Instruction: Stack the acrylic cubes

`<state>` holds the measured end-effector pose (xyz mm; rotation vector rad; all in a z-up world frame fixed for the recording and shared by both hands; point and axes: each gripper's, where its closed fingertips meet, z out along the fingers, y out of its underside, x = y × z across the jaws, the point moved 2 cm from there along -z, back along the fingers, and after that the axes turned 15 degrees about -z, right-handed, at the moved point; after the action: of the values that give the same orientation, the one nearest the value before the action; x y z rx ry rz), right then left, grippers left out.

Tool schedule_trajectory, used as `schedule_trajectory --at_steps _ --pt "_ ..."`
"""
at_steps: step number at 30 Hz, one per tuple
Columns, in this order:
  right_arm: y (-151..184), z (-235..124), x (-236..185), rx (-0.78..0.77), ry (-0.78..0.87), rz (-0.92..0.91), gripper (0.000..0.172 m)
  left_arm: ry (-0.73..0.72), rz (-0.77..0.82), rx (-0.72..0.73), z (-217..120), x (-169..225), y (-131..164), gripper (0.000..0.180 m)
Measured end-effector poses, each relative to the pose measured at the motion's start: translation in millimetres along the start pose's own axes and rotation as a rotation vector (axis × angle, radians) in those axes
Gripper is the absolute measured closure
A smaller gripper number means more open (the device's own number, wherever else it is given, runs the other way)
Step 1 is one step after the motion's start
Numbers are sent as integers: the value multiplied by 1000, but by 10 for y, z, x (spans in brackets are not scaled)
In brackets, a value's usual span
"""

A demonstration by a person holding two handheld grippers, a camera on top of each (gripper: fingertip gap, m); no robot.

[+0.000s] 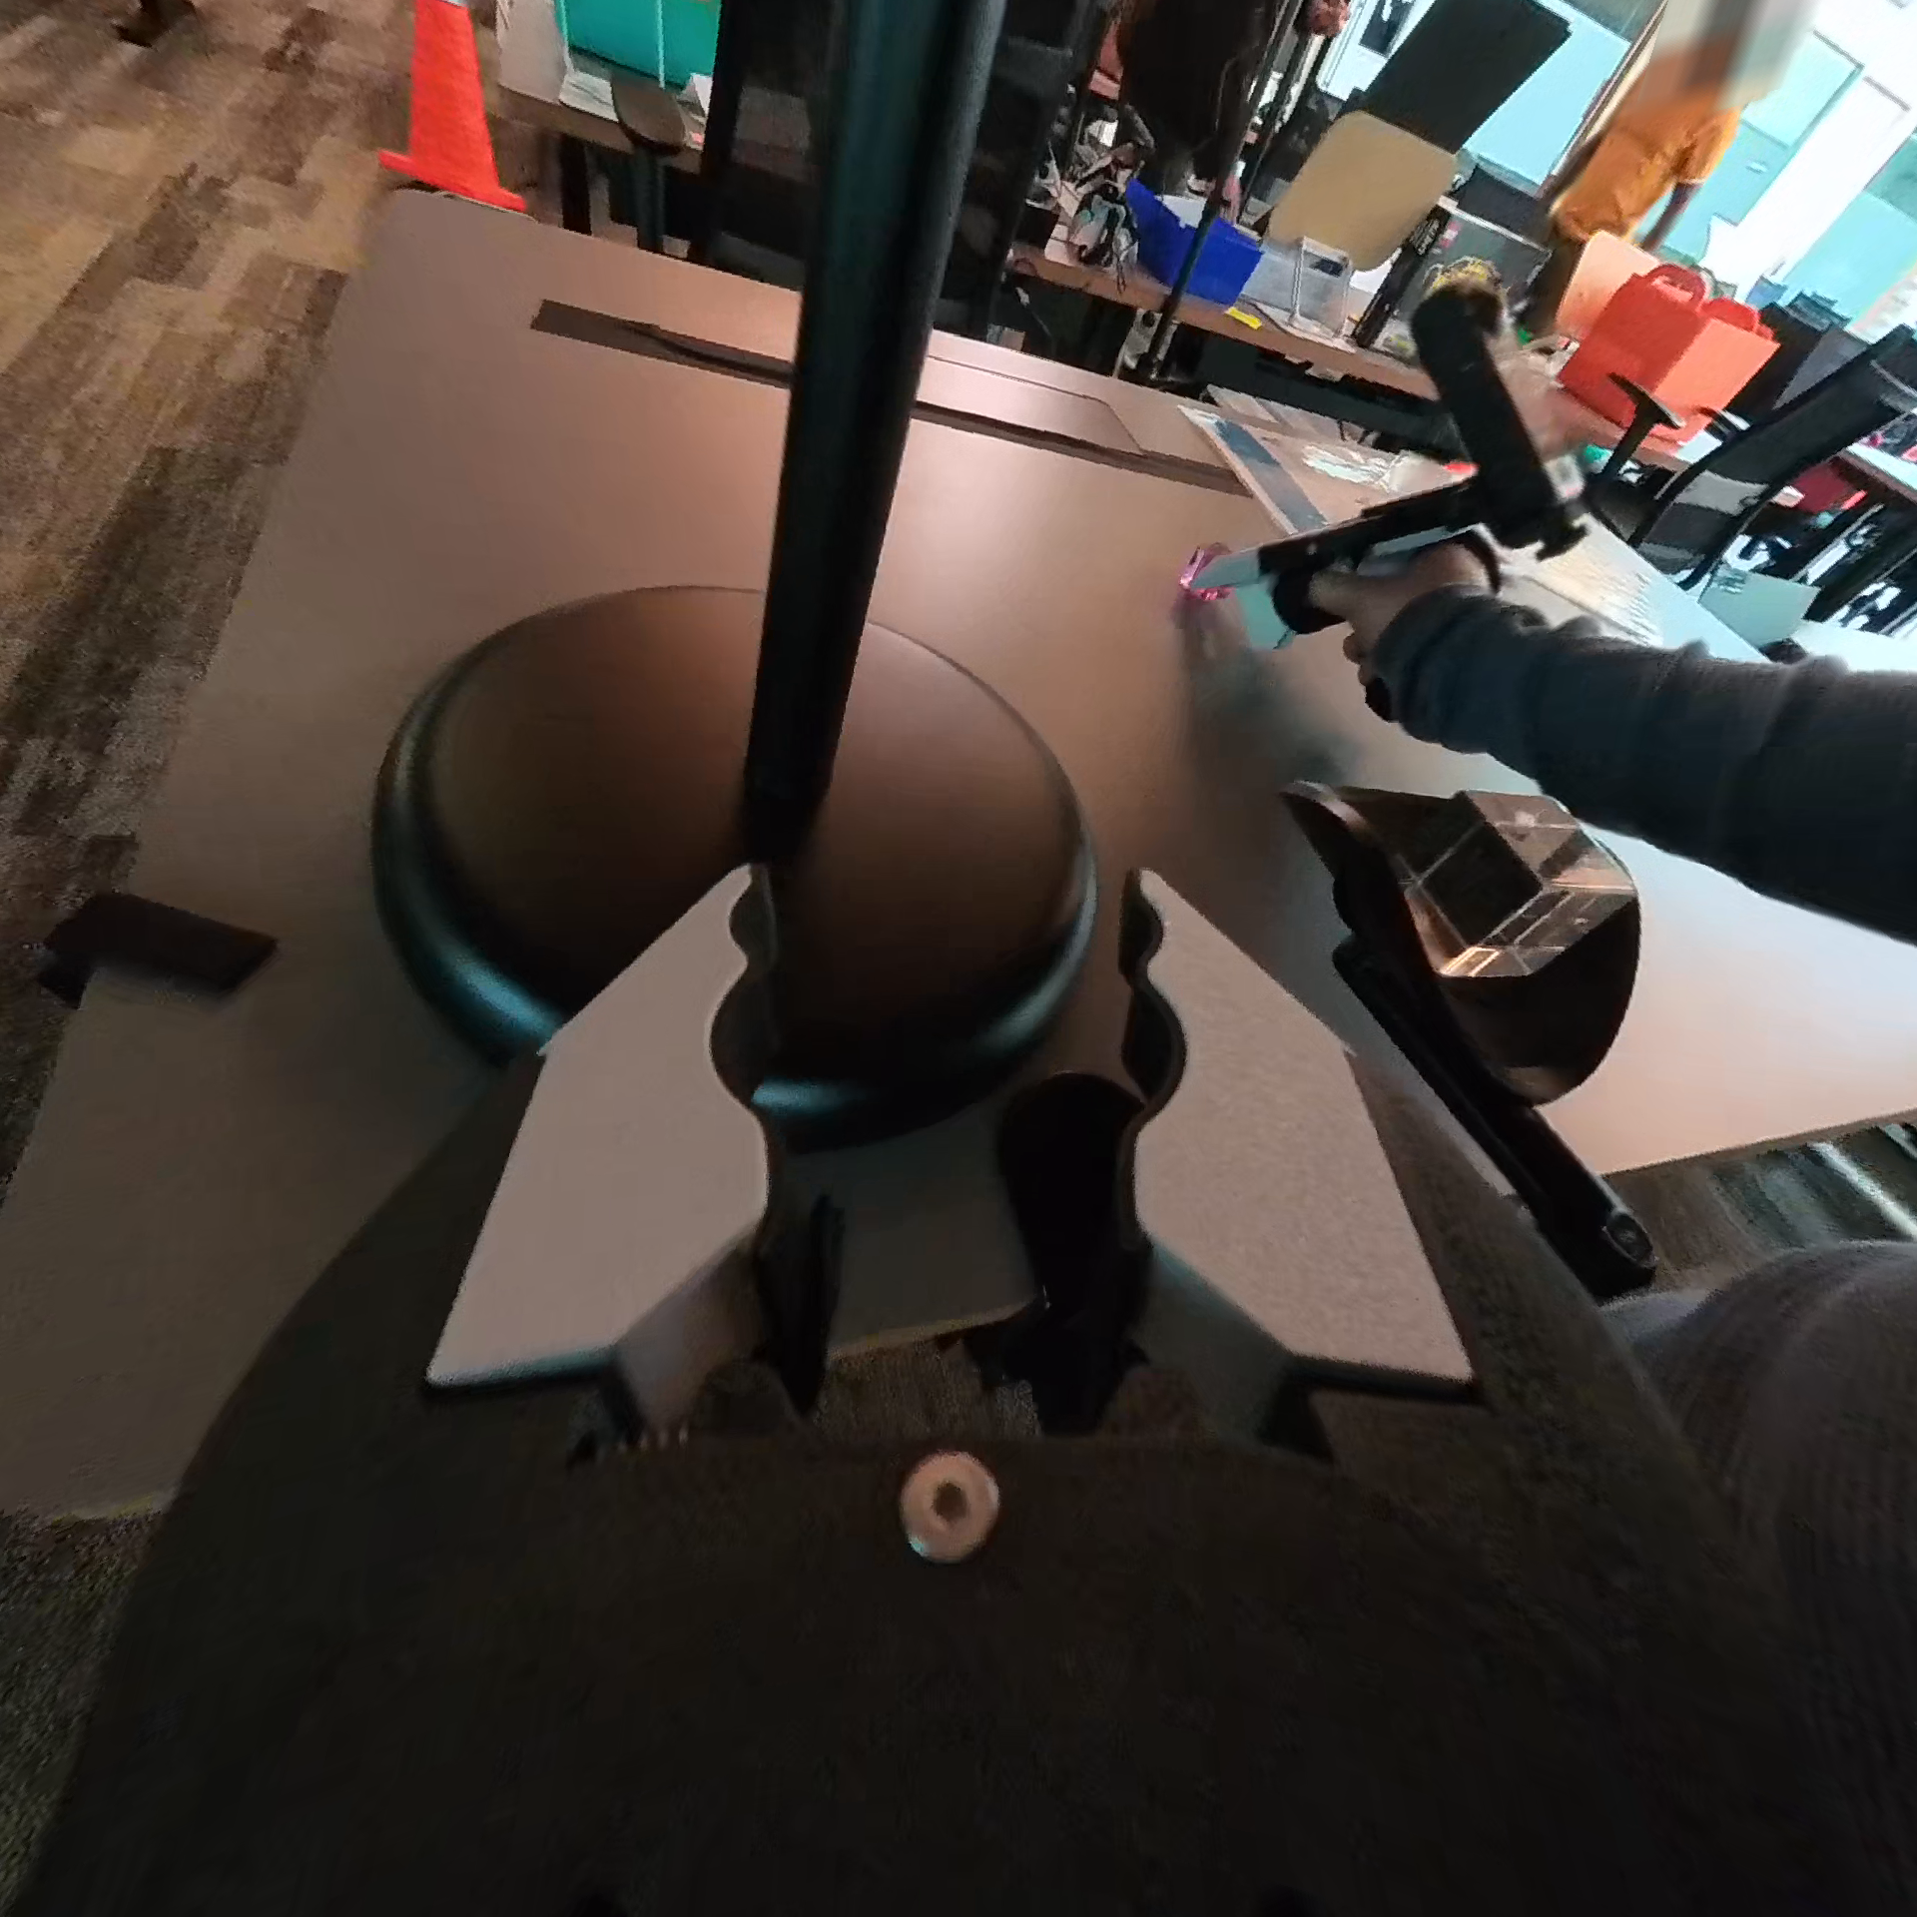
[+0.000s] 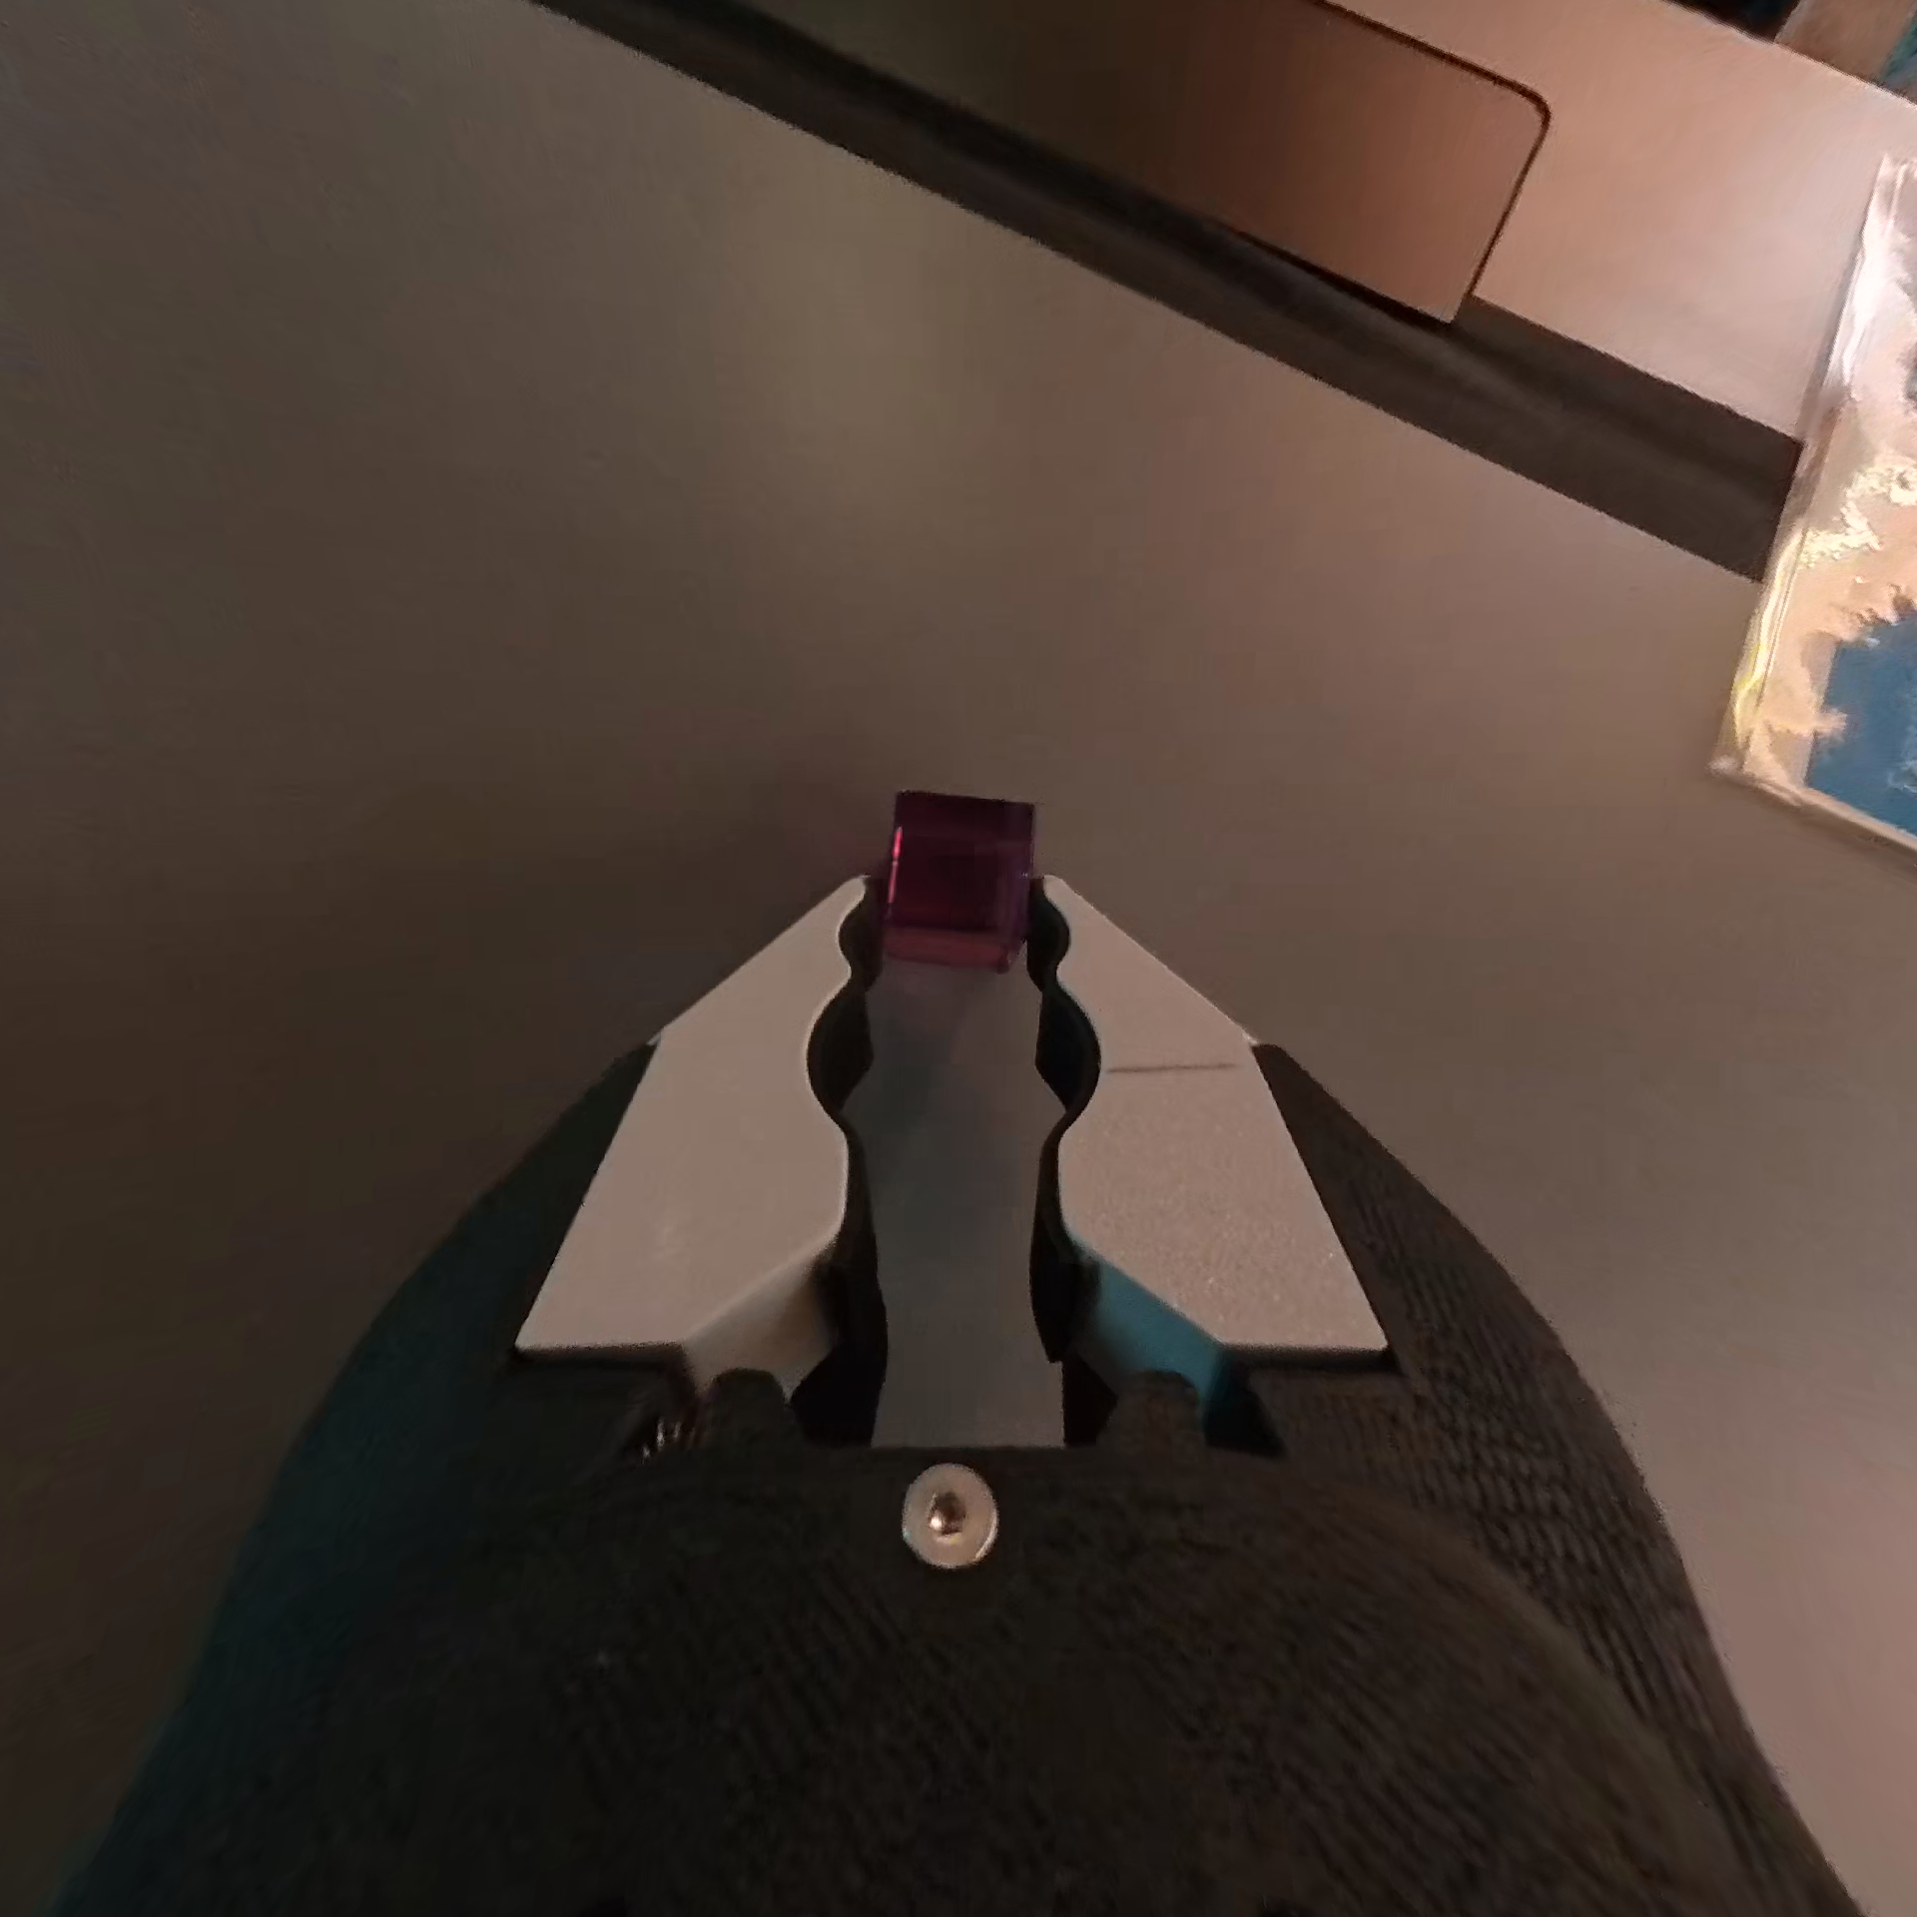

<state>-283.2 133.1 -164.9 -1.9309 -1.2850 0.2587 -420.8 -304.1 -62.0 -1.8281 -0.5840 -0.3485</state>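
The left gripper (image 1: 944, 882) points down and forward with its jaws spread wide; the left finger (image 1: 664, 1089) lies against a black pole (image 1: 830, 519), the right finger (image 1: 1266, 1141) stands clear of it. The right gripper (image 2: 954, 897) is stretched out ahead on a dark-sleeved arm (image 1: 1660, 726), hand (image 1: 1380, 602) on its grip, jaws narrowed, both fingertips pressing a purple cube (image 2: 960, 897) at the very tips.

A magenta translucent cube (image 2: 960, 900), a clear cube (image 1: 1515, 892), a black round stand base (image 1: 436, 934), a pale grey-brown surface (image 2: 415, 622), an orange cone (image 1: 446, 104).
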Motion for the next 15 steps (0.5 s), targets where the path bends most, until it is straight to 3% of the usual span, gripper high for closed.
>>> schedule_trajectory --at_steps 5,10,15 --pt "-298 -558 -267 163 -92 -45 146 54 10 -20 19 22 -23 114" --pt "-564 -1528 -901 357 -393 -184 146 128 52 -37 20 119 -80 114" --pt "-554 -2513 -1663 447 -737 -365 147 194 72 -49 -29 191 -80 114"
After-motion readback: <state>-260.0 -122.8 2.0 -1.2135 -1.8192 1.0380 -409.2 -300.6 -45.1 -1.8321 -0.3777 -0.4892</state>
